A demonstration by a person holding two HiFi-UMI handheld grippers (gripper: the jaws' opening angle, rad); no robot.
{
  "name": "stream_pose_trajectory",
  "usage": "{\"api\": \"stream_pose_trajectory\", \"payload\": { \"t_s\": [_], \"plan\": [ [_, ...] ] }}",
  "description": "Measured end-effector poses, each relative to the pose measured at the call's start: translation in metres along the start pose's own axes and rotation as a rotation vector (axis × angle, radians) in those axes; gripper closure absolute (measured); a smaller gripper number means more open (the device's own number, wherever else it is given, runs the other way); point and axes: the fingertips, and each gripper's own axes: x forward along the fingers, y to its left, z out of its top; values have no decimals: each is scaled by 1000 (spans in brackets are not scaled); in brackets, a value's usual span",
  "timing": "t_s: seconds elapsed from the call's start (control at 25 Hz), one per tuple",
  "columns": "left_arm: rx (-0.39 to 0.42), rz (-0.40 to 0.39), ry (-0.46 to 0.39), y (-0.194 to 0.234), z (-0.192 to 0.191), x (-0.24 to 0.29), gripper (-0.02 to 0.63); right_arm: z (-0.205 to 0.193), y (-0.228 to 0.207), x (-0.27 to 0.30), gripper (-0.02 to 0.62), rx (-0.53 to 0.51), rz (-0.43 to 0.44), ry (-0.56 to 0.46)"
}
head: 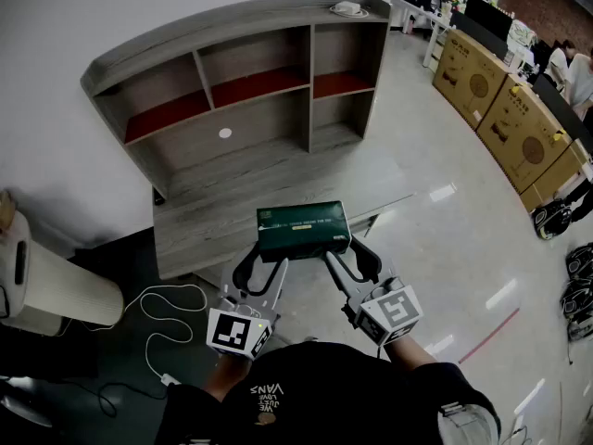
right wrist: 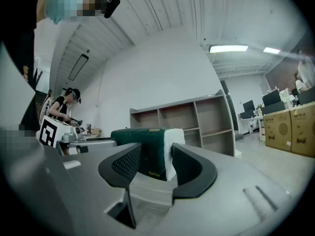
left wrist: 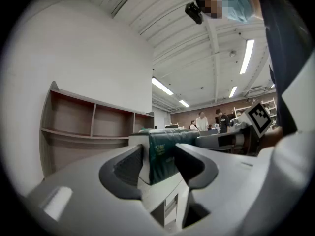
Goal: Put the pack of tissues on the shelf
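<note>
At the far left a white ribbed appliance (head: 56, 290) stands on the floor, and beside it a white cable (head: 171, 299) lies in loops. Then comes the grey wooden shelf (head: 250, 86), with red boards in its upper compartments, standing against the white wall. Its worktop (head: 208, 216) reaches out toward the person.

The left tool (head: 265, 260) is held level at the near edge of the worktop. Its jaws stand wide open and grip nothing. The near left corner of the pack of tissues (head: 303, 225) sits in their mouth, and I cannot tell if a pad touches it.

The dark green pack lies at about the middle of the worktop's near edge, its long side across.

The right tool (head: 345, 251) is also level and wide open at the near right corner of the pack, with the white end face between its jaws.

Far right, cardboard boxes (head: 505, 109) stand in a row on the floor.
</note>
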Motion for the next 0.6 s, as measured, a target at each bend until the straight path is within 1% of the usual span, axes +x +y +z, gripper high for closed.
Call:
{"api": "stream_pose_trajectory", "payload": {
  "t_s": [0.12, 0.28, 0.6],
  "plan": [
    [2, 1, -4, 1, 0, 1, 380, 0, 1, 2, 408, -4, 8, 18],
    [-2, 7, -21, 5, 6, 8, 380, 9, -5, 8, 407, -18, 7, -6],
    [-5, -3, -42, 38, 14, 35, 381, 20, -18, 47, 407, -26, -1, -28]
  ]
}}
